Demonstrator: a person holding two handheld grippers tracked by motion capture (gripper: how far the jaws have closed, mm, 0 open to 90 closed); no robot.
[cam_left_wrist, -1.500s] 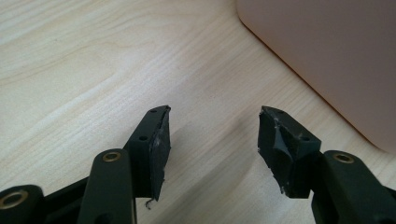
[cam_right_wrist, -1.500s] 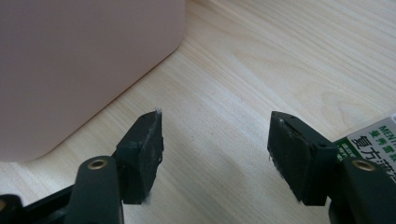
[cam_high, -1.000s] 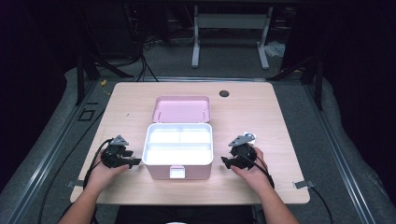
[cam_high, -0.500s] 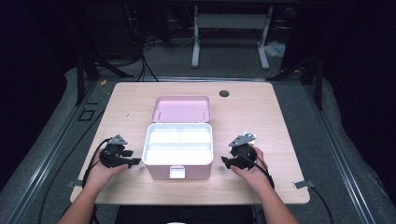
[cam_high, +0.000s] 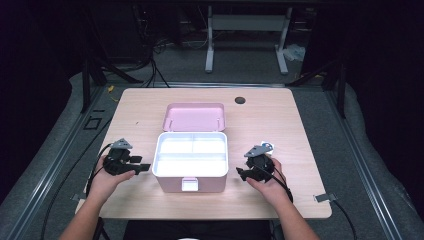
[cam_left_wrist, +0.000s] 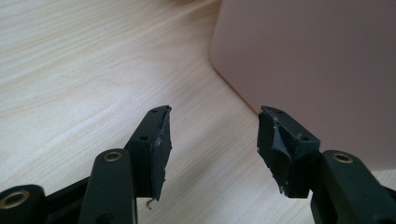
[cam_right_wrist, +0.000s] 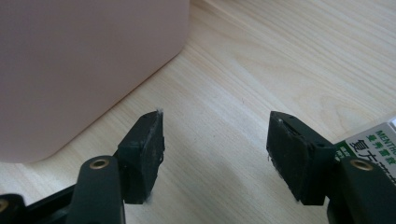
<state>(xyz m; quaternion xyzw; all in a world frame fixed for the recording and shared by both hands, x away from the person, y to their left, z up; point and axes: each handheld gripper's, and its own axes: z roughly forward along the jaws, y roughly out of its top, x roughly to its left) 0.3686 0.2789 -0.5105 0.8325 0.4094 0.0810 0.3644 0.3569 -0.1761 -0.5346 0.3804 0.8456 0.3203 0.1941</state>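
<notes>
Open pink box at bench centre, flanked by two hand-held grippers.
Lid back on the far side; white divided tray inside. Left gripper just left of the box, jaws released, nothing between. Right gripper just right, jaws released; white printed packet beside it.

Bright overhead light on table, dark surroundings; glare inside box; gripper views sharp.
</notes>
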